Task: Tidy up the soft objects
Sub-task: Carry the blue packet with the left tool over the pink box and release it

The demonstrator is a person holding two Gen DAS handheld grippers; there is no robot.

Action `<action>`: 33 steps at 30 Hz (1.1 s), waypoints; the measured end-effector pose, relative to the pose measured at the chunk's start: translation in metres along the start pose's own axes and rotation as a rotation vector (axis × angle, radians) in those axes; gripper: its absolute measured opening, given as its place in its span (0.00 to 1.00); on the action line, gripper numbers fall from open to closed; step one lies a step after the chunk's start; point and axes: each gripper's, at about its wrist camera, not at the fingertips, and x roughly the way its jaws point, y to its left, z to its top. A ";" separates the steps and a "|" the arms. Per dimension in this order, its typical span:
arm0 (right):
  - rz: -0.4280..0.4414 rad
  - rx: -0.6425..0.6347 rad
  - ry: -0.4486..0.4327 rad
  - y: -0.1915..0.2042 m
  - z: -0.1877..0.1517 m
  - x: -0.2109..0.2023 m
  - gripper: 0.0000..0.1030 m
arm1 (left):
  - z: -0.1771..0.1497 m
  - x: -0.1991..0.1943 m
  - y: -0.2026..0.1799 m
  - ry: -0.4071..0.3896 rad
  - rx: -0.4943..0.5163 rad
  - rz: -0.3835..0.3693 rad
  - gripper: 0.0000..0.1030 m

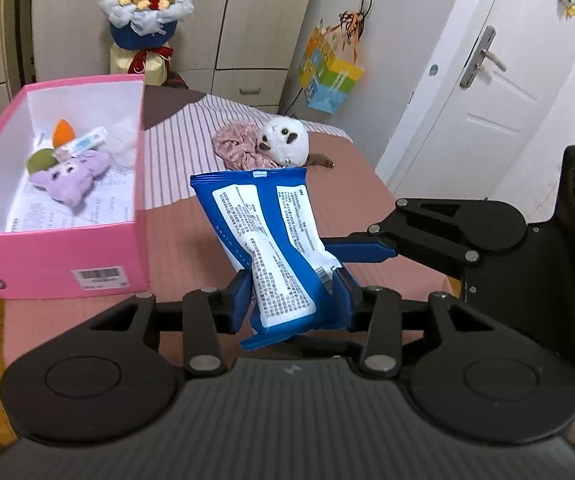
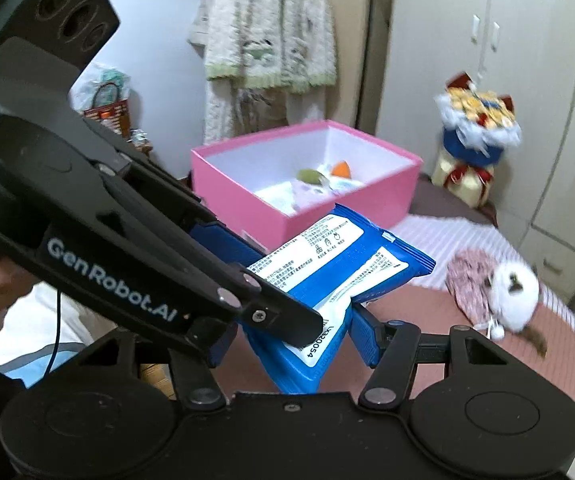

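Over on the left sits a pink cardboard box (image 1: 59, 248) with a fuzzy purple plush (image 1: 73, 178) inside. The crinkly blue wipes pack (image 1: 271, 240) is squeezed between the left hand-held gripper (image 1: 287, 296) pads, above the bed (image 1: 191, 240). The right hand-held gripper (image 2: 291, 340) straddles its lower end too, half spread; can't tell if it's actually pinching.

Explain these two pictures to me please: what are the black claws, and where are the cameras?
No robot here: a person holds two hand grippers, each with a camera looking along its fingers. The left gripper and right gripper both clamp one blue wet-wipe pack, so each camera sees the other gripper too. On the bed stands a pink box holding a purple plush toy. Beyond lie a white plush toy and a pink floral cloth. A flower bouquet stands behind.
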 end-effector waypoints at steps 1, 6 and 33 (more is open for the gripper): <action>0.004 -0.014 -0.005 0.004 0.004 -0.002 0.64 | 0.001 -0.007 0.002 -0.007 -0.001 0.002 0.40; 0.010 -0.062 -0.064 0.018 0.025 -0.006 0.64 | 0.007 -0.034 0.014 -0.057 -0.001 0.032 0.44; 0.308 -0.091 -0.030 -0.035 0.127 0.179 0.65 | 0.074 0.027 0.177 -0.101 -0.295 0.278 0.44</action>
